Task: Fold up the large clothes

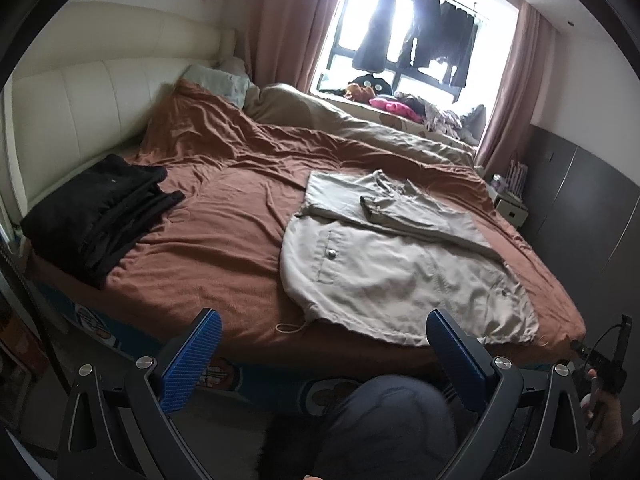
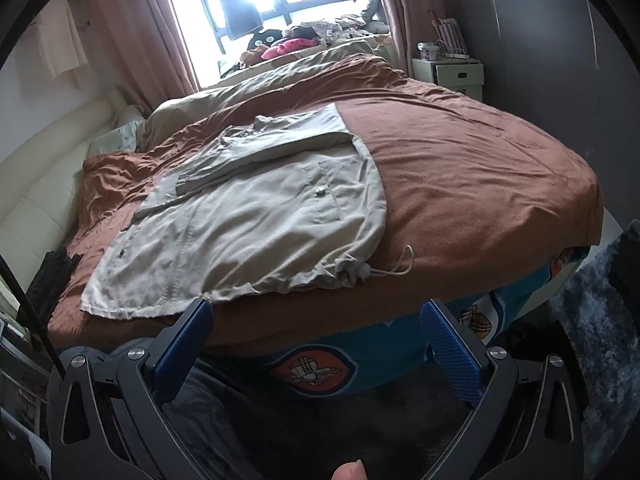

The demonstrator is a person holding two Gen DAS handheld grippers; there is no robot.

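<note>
Both grippers hang short of the bed's near edge: the left gripper (image 1: 324,354) and the right gripper (image 2: 318,340) each have their blue-padded jaws spread wide, holding nothing. Beyond them a beige jacket (image 1: 400,276) lies flat on the rust-brown bedspread (image 1: 224,216), one sleeve folded across its chest, its hem drawstring (image 2: 394,266) trailing loose. Folded black clothes (image 1: 96,212) sit stacked well apart, near the cream headboard (image 1: 72,104).
</note>
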